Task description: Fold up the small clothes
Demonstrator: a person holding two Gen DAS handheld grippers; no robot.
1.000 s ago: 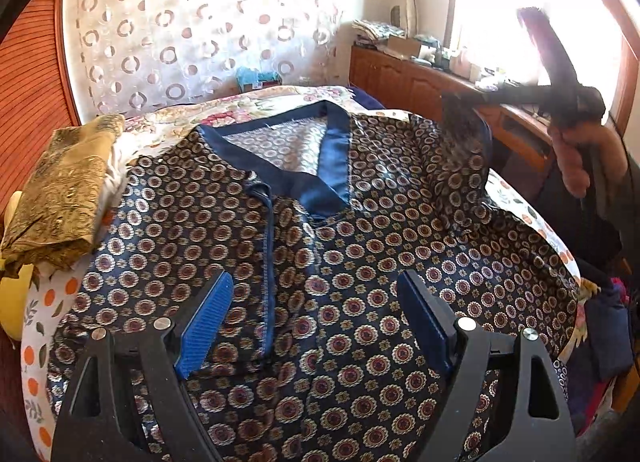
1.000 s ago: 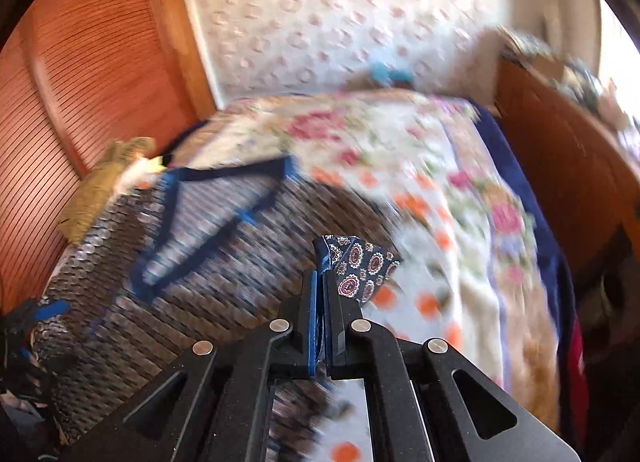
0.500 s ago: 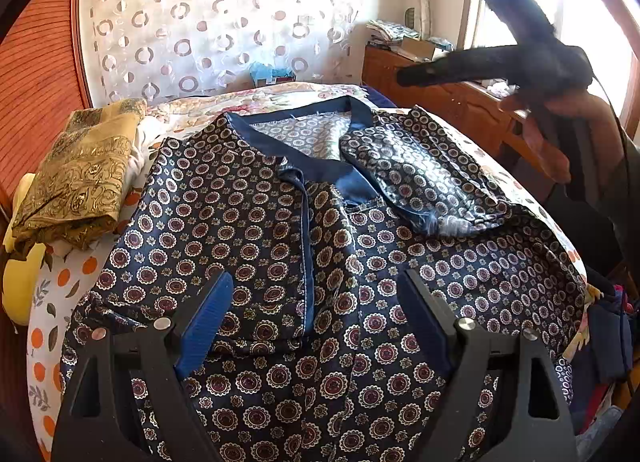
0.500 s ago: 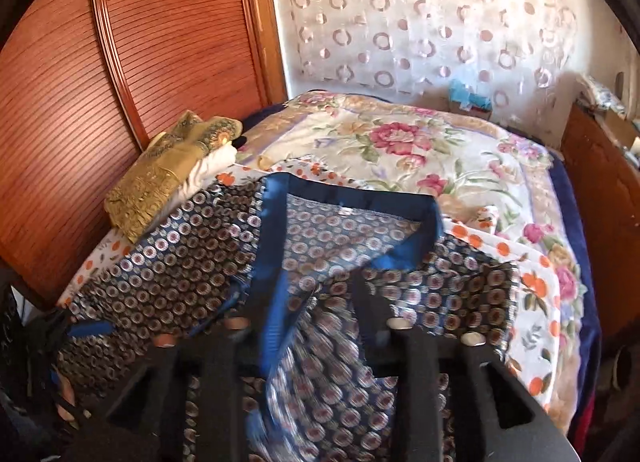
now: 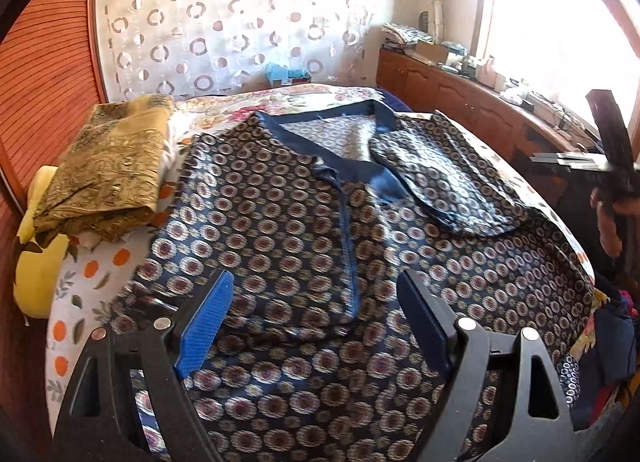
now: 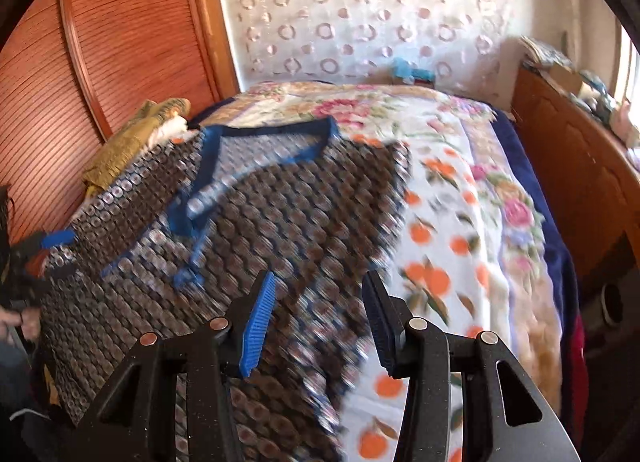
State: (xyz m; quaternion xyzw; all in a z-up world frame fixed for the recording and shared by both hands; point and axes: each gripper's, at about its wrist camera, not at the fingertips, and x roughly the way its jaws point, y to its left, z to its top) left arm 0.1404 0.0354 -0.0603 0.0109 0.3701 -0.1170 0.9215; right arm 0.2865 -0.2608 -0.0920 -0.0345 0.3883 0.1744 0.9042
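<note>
A navy shirt with a ring pattern and a blue collar (image 5: 304, 229) lies spread on the bed; it also shows in the right wrist view (image 6: 256, 213), blurred by motion. Its right sleeve (image 5: 444, 181) is folded inward across the chest. My left gripper (image 5: 316, 310) is open and empty, just above the shirt's lower front. My right gripper (image 6: 320, 310) is open and empty, over the shirt's right edge. In the left wrist view the right gripper (image 5: 612, 157) shows at the far right, held in a hand.
A folded gold patterned cloth (image 5: 108, 177) sits at the bed's left side by a yellow pillow (image 5: 36, 262). The floral bedspread (image 6: 472, 221) lies under the shirt. A wooden cabinet (image 5: 460, 97) runs along the right, a wooden panel (image 6: 100, 61) on the left.
My right gripper carried the sleeve inward over the chest, let it go and opened, then pulled back to the right. My left gripper stayed open over the lower front.
</note>
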